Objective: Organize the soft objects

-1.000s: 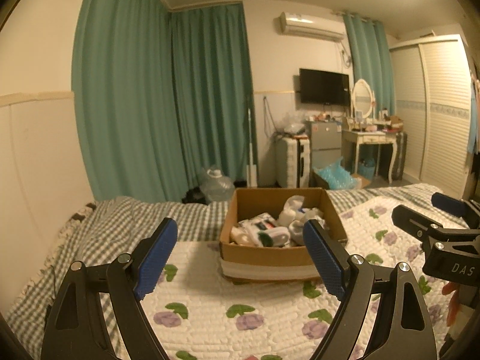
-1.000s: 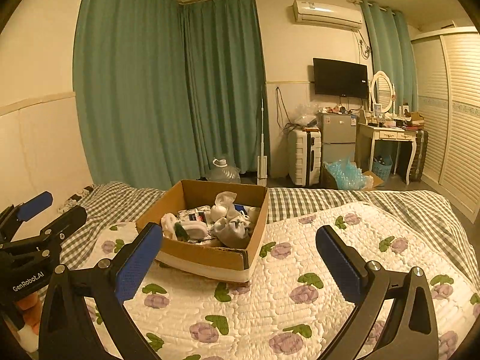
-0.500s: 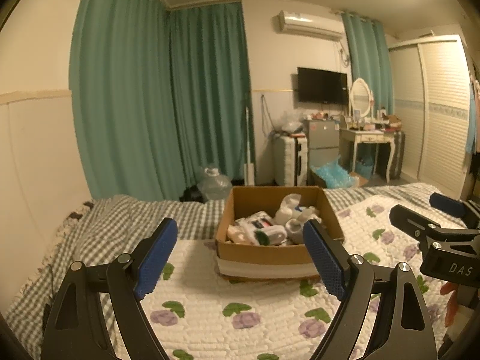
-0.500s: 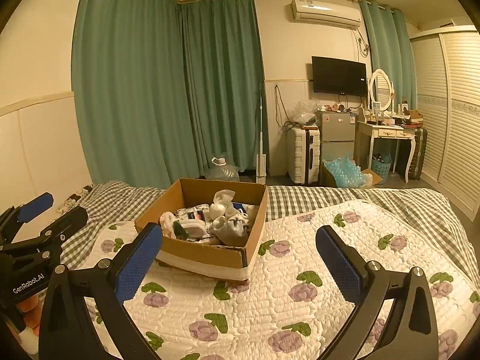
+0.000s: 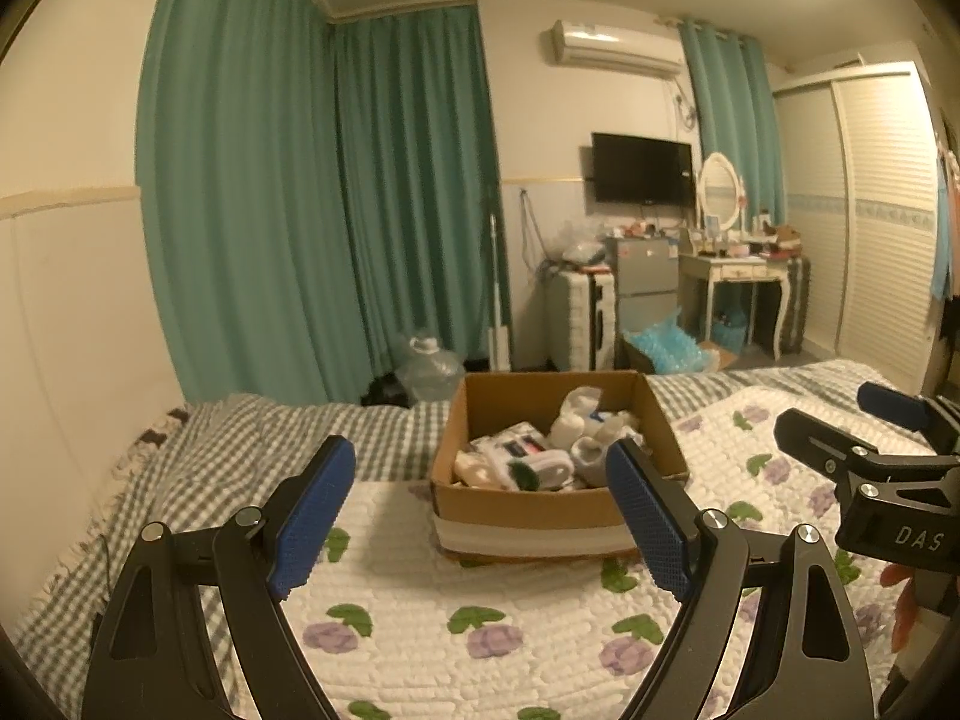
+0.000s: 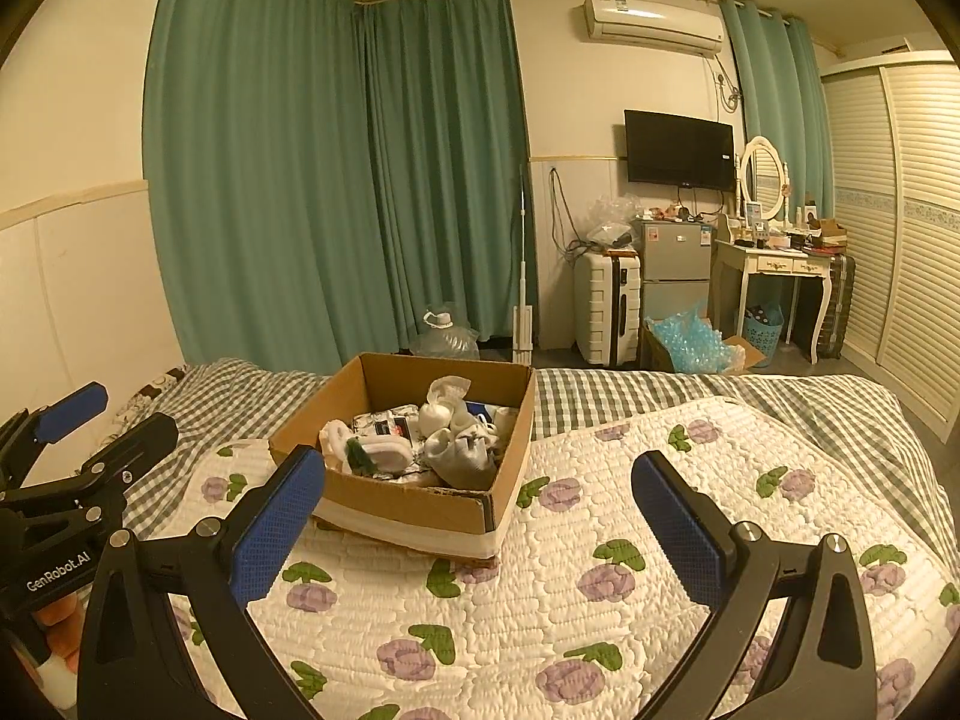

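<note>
An open cardboard box (image 5: pixel 528 504) sits on the bed and holds a pile of white and grey socks (image 5: pixel 564 450). In the right wrist view the box (image 6: pixel 420 504) lies ahead to the left, with the socks (image 6: pixel 444 438) inside. My left gripper (image 5: pixel 480 516) is open and empty, held above the quilt just short of the box. My right gripper (image 6: pixel 480 522) is open and empty, above the quilt to the right of the box. Each gripper shows at the edge of the other's view.
The bed has a white floral quilt (image 6: pixel 540 612) over a green checked sheet (image 5: pixel 240 444). Beyond the bed stand teal curtains (image 6: pixel 336 168), a water jug (image 6: pixel 447 339), a white suitcase (image 6: pixel 606 306), a small fridge (image 6: pixel 675 267), a dressing table (image 6: pixel 774 276) and a wardrobe (image 6: pixel 900 228).
Both grippers have drawn back and risen slightly, so the box looks a little smaller and farther. Both stay open and empty.
</note>
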Demonstrator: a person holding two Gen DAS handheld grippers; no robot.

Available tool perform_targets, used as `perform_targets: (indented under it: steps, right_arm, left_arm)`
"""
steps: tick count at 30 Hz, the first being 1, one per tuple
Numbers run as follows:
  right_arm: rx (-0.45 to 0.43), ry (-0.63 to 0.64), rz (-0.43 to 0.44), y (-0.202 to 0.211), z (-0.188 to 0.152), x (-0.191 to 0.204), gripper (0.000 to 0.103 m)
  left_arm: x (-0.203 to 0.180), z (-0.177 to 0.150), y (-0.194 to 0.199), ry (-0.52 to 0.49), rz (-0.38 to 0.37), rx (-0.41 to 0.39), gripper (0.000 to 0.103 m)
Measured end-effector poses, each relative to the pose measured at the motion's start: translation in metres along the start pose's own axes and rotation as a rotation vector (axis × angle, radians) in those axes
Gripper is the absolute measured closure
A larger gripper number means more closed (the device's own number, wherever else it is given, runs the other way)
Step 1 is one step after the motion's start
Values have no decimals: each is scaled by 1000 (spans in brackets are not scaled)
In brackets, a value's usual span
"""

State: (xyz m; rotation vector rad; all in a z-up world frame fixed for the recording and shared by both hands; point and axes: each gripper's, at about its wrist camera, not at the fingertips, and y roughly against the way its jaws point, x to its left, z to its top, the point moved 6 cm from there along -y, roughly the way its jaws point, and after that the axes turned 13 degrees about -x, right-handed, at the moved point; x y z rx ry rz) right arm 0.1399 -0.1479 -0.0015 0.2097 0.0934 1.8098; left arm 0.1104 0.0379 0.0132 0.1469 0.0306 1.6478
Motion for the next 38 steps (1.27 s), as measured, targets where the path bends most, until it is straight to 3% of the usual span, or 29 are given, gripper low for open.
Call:
perform_targets:
  steps: [38]
  right_arm:
    - [19,-5,-3,-2,-8,1,0]
  left_arm:
    - [4,-7,1,6,8,2,16]
